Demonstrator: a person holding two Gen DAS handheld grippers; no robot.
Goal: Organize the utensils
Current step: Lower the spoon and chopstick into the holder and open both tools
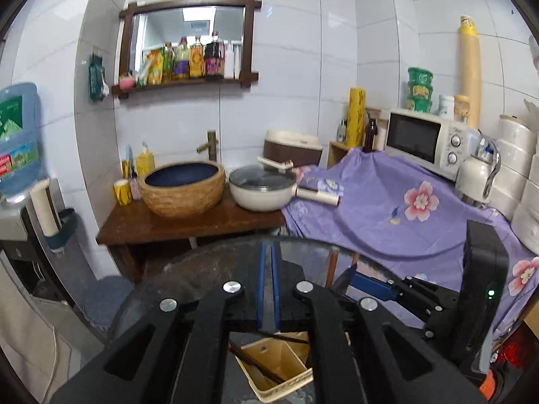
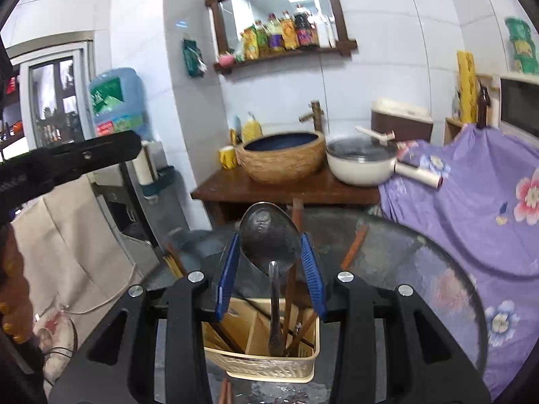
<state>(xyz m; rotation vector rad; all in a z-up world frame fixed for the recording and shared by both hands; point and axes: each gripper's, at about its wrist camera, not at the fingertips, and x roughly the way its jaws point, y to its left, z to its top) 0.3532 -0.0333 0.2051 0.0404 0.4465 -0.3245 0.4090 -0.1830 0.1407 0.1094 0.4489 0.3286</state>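
A beige utensil holder [image 2: 262, 363] stands on the round glass table [image 2: 421, 269], below my right gripper [image 2: 269, 245]. A metal spoon [image 2: 269, 235] stands in it, bowl up, handle down, with brown chopsticks [image 2: 289, 303] beside it. The right gripper's blue pads [image 2: 229, 269] sit either side of the spoon bowl with small gaps, so it is open. My left gripper [image 1: 268, 269] is shut with nothing between its pads, above the same holder [image 1: 279, 367], which holds dark chopsticks [image 1: 256, 363]. The right gripper shows in the left wrist view [image 1: 370, 286].
More chopsticks [image 2: 353, 245] lie on the glass table, with others at its left edge [image 2: 173, 262]. Behind is a wooden counter [image 1: 188, 225] with a basin [image 1: 183, 188] and a lidded pot [image 1: 262, 187]. A purple flowered cloth [image 1: 387, 219] covers the right side under a microwave [image 1: 424, 141].
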